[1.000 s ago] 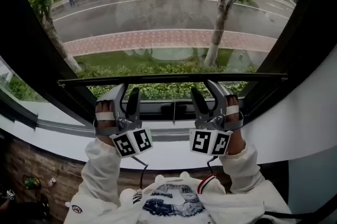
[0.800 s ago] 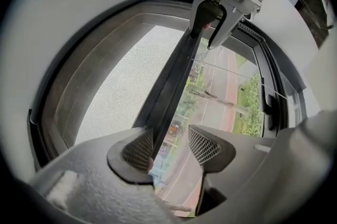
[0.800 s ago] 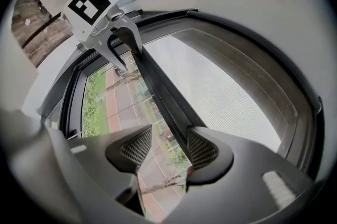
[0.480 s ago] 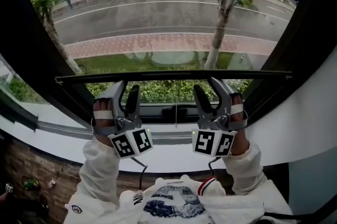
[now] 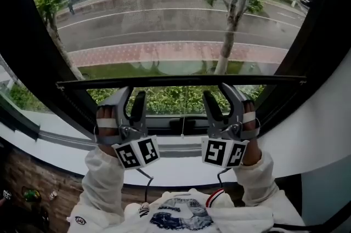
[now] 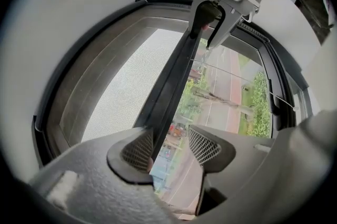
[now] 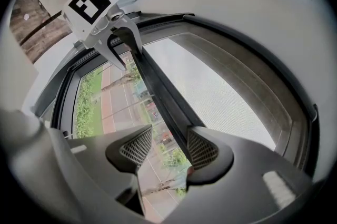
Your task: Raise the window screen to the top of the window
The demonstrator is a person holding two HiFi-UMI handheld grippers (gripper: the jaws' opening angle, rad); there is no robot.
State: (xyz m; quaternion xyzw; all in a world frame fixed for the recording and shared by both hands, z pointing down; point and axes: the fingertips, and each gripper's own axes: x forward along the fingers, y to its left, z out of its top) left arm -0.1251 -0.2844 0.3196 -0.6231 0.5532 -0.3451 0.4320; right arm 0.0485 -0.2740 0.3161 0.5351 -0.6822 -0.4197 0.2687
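Observation:
The window screen's dark bottom bar [image 5: 181, 83] runs level across the window, with the grey mesh [image 5: 181, 18] above it and open air below. My left gripper [image 5: 130, 94] and right gripper [image 5: 218, 92] point at the window side by side, fingertips up at the bar. In the left gripper view the bar [image 6: 174, 75] runs down to the left pad [image 6: 138, 150] of the left gripper [image 6: 171, 146], jaws apart. In the right gripper view the bar [image 7: 158, 91] meets the right pad [image 7: 202, 150] of the right gripper [image 7: 162, 148], with street showing through the gap.
A thin pull cord [image 5: 183, 117] hangs from the bar's middle. The dark lower window frame [image 5: 175, 119] and the white sill [image 5: 175, 163] lie below the grippers. A white wall [image 5: 312, 133] stands at the right. Trees and a road lie outside.
The bottom bar and both grippers have risen a little together, and the open gap beneath the bar has grown taller.

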